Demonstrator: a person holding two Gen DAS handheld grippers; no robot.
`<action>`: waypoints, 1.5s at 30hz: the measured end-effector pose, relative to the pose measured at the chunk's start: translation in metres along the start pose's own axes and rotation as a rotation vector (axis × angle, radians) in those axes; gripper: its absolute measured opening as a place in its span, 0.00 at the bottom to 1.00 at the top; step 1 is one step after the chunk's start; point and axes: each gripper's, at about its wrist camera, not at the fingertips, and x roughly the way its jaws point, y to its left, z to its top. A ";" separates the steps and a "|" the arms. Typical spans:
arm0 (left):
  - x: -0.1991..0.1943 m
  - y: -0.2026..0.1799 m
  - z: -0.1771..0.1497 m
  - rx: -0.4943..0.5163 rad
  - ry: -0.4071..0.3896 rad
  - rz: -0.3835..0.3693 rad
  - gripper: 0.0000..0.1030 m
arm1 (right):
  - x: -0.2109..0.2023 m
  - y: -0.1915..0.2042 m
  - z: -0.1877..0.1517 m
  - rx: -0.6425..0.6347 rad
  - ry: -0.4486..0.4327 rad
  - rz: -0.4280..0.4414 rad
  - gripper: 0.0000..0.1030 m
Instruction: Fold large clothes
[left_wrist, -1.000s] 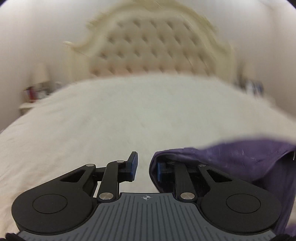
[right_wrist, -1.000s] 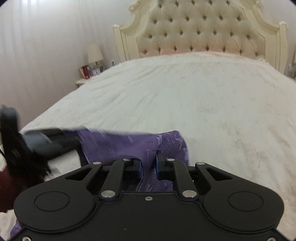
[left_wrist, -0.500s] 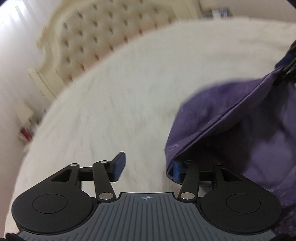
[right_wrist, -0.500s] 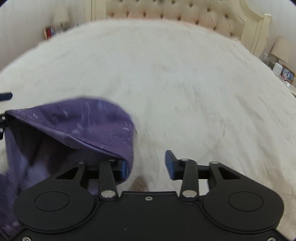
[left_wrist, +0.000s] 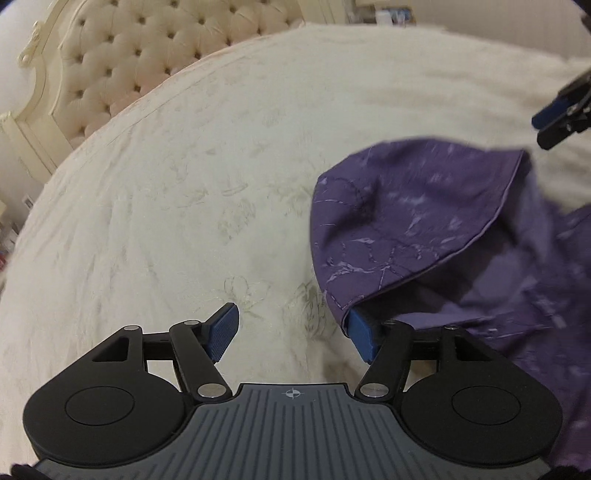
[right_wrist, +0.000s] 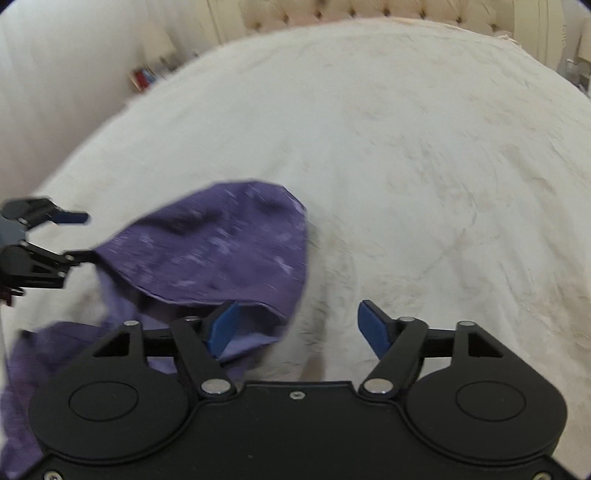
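The purple patterned cloth garment (left_wrist: 424, 229) lies on the cream quilted bed (left_wrist: 184, 184), near its foot end and just in front of both tools; one rounded flap of it is turned over the paler inner side, and the rest spreads toward the lower edge of the pictures. It seems that this flap is a fold just laid down, because both pairs of jaws have just been opening and stand apart now. The left gripper (left_wrist: 291, 334) has released jaws; only the hem of the garment hangs over its right pad, and the left pad is free above the bed, so nothing is pressed. The right gripper (right_wrist: 299, 326) is also released; the cloth edge lies beside and under its left pad, while the right pad is over bare bedcover. I judge that the tools point down at the bed so that the cloth can settle flat before the next fold. Counted: one garment, one bed, one tufted cream headboard (left_wrist: 122, 62), two grippers with two blue pads each; a small lamp (right_wrist: 159, 40) stands beside the bed, blurred.
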 end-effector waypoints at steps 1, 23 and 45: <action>-0.006 0.002 0.002 -0.014 -0.002 -0.016 0.60 | -0.006 -0.001 0.004 0.007 -0.014 0.008 0.75; 0.102 -0.003 -0.029 -0.621 0.097 -0.066 0.65 | 0.087 -0.006 -0.019 0.204 0.113 -0.031 0.21; 0.060 -0.046 0.031 -0.477 -0.097 -0.282 0.67 | 0.065 -0.002 0.065 0.086 -0.001 0.016 0.66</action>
